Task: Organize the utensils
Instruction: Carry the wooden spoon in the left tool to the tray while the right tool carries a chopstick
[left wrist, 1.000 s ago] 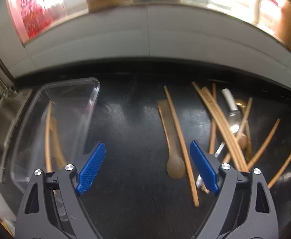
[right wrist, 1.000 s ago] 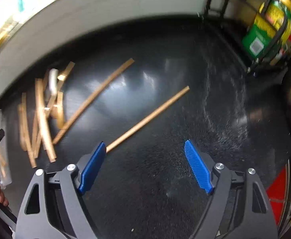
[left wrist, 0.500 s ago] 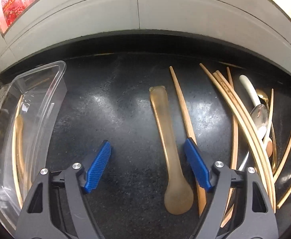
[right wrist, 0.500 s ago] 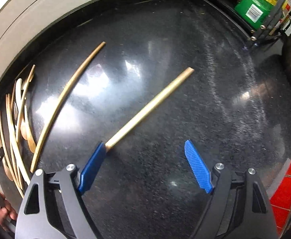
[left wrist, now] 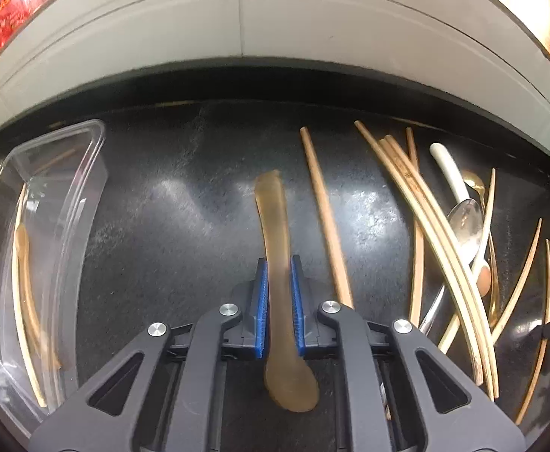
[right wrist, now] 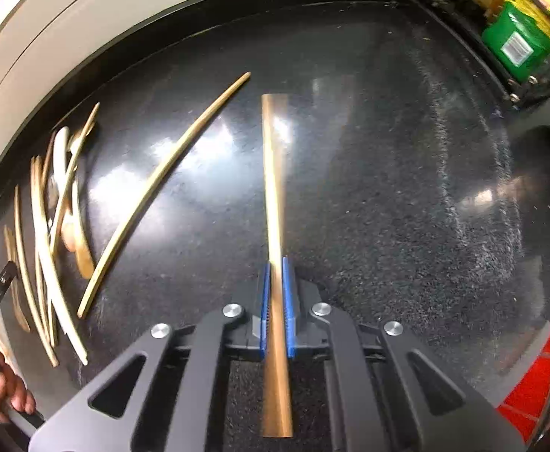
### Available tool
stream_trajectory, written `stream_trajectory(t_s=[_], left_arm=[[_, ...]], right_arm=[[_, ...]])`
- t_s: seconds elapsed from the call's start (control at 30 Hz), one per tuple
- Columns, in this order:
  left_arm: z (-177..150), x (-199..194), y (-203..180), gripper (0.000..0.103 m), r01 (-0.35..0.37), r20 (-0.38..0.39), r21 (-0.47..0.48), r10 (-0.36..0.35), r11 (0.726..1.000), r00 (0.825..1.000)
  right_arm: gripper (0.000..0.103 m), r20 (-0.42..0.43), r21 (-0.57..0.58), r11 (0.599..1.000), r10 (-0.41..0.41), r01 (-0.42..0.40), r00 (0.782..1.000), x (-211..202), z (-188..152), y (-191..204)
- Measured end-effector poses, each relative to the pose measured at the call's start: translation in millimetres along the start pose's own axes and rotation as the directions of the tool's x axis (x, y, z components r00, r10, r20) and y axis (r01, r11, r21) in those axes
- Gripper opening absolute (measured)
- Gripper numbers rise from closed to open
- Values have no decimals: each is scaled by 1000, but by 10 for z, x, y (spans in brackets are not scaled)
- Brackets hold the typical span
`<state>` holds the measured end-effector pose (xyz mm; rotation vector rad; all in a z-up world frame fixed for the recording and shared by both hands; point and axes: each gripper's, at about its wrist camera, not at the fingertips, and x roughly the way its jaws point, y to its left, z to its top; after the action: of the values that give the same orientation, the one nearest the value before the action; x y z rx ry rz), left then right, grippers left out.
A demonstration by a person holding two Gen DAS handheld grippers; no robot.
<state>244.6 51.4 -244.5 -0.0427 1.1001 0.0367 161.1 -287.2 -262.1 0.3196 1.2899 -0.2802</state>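
On the black counter lies a translucent brown spoon (left wrist: pixel 271 211), bowl end nearest me. My left gripper (left wrist: pixel 278 263) is closing on it, and its blue pads press on both sides of the handle. In the right wrist view a straight wooden chopstick (right wrist: pixel 273 158) runs away from me between the blue pads of my right gripper (right wrist: pixel 276 263), whose closing jaws pinch it near its near end. A clear plastic container (left wrist: pixel 86 196) at the left holds a few chopsticks and a brown spoon.
A loose chopstick (left wrist: pixel 324 211) lies just right of the held spoon. Further right is a heap of chopsticks (left wrist: pixel 444 233) with a metal spoon (left wrist: pixel 465 222) and a white spoon (left wrist: pixel 448 165). A green package (right wrist: pixel 520 41) stands in a rack at the back right. A white tiled wall (left wrist: pixel 237 19) bounds the counter.
Both grippers came down and went from wide open to shut, the left on the brown spoon's handle, the right on the chopstick, which now lies in line with the jaws instead of slanting.
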Motion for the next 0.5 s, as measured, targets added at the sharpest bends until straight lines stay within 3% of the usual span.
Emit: stream_trajectory(t_s=[0.1,0.3,0.5], left_arm=[[30,-179,110,11,-10,16,2,10,1000,1000],[-20,-857,214,11,-4,64,-15,5,1000,998],[-120,-1561,332,11,16,97,-53,-10,998,995]], right_arm=[[7,-9,-23,998,52,-52,999,-48,-20,-50],[7,106,-146,984,121,-105,987,-666,-51,116],[7,173,-352,914,277,-203,945,-1523,-196,566]])
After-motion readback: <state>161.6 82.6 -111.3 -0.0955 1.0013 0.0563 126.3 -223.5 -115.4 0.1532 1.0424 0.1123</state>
